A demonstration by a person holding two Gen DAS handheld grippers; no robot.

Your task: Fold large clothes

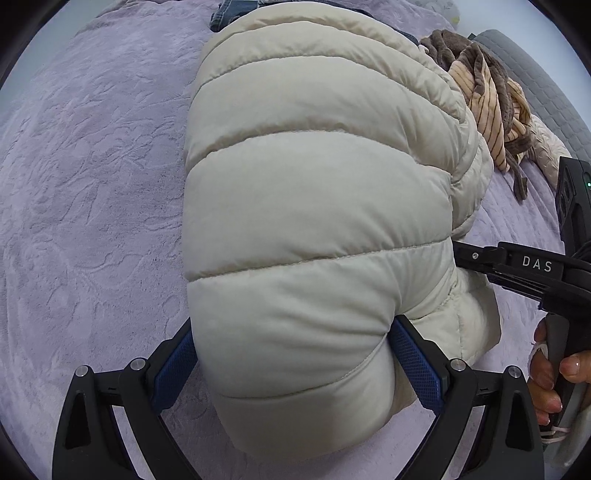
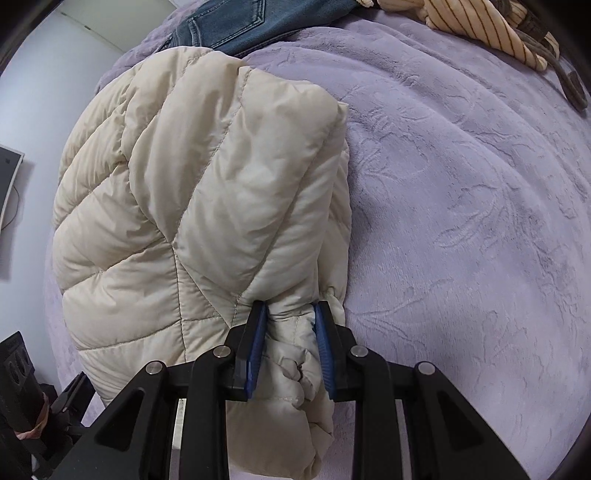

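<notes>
Left tongs (image 1: 291,365) pinching a fat quilted roll of the cream puffer jacket (image 1: 314,206) on the lilac bed (image 1: 92,177); right tongs (image 2: 290,350) pinching its bunched edge. Seemingly folded over once already, flattening and release left. At twelve o'clock, jeans (image 2: 236,22); at one o'clock, a striped garment (image 2: 476,26), well apart, blocking nothing.
</notes>
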